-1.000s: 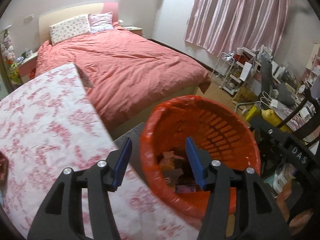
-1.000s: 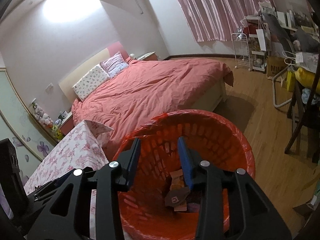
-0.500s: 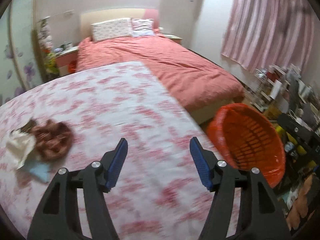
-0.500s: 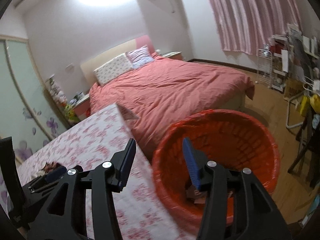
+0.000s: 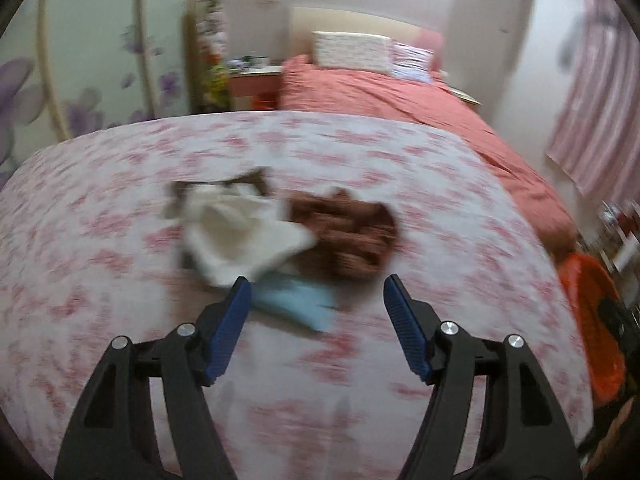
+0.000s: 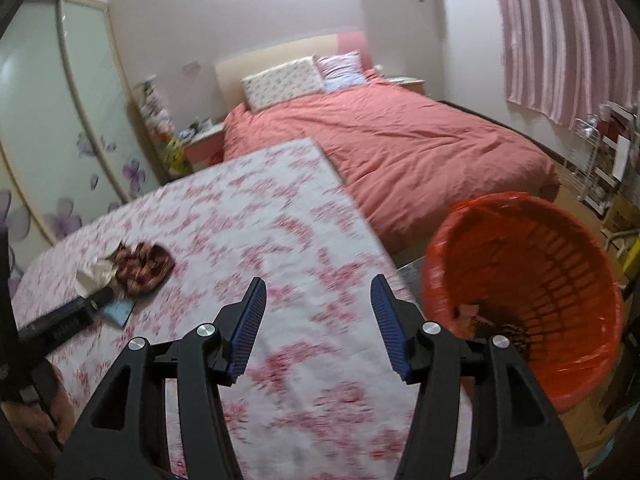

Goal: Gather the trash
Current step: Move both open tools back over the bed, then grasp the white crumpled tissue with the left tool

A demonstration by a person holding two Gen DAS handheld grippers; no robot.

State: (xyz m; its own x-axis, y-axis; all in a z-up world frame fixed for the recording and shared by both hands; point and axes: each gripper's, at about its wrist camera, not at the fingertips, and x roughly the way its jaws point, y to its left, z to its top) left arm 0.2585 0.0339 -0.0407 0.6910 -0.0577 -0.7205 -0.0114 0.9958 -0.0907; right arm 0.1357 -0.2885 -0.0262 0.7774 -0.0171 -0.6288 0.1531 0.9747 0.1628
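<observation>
— Nearest the lens?
— The left hand-held gripper (image 5: 316, 294), jaws just opened wider and empty, above the floral tabletop (image 5: 120, 280); the right hand-held gripper (image 6: 318, 294) likewise spread.
— And the trash?
— Blue scrap (image 5: 298, 300), white tissue (image 5: 240, 236), brown wrapper (image 5: 348, 236) just beyond; the orange bin (image 6: 528, 288) stands right of the tabletop.

You are getting soft, even indoor light with no glare. Motion blur is smearing the bench (image 5: 120, 208) and trash (image 5: 280, 232) in your left view; your right view is staying sharper farther off. Fisheye is bending and darkening the corners.
</observation>
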